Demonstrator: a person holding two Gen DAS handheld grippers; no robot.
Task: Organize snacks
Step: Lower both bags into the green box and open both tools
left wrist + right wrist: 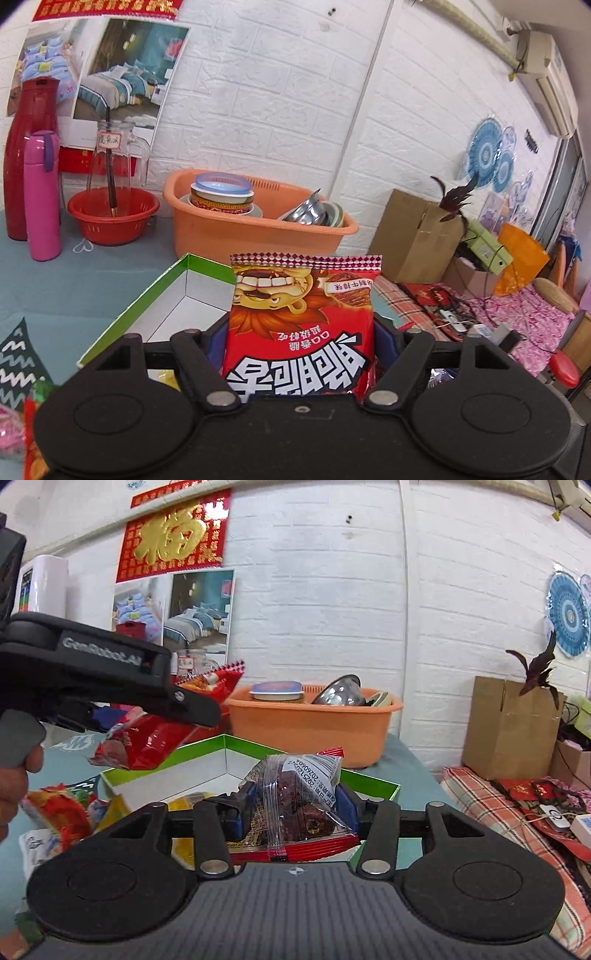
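My left gripper (301, 332) is shut on a red snack bag (301, 328) printed with a cartoon lion face, held upright above the near edge of the green-rimmed white box (173, 291). The right wrist view shows that same left gripper (155, 716) and its red snack bag (147, 738) at the left, above the box's left corner. My right gripper (293, 812) is shut on a clear packet of dark dried snack (295, 805) with a red bottom strip, held over the green-rimmed box (236, 746). A yellow packet (188, 801) lies inside the box.
An orange basin (258, 229) of bowls stands behind the box, a red basket (110, 218), pink bottle (42, 195) and red jug (29, 147) to its left. Loose snack bags (62, 816) lie left of the box. A cardboard box (509, 727) and cluttered bedding sit right.
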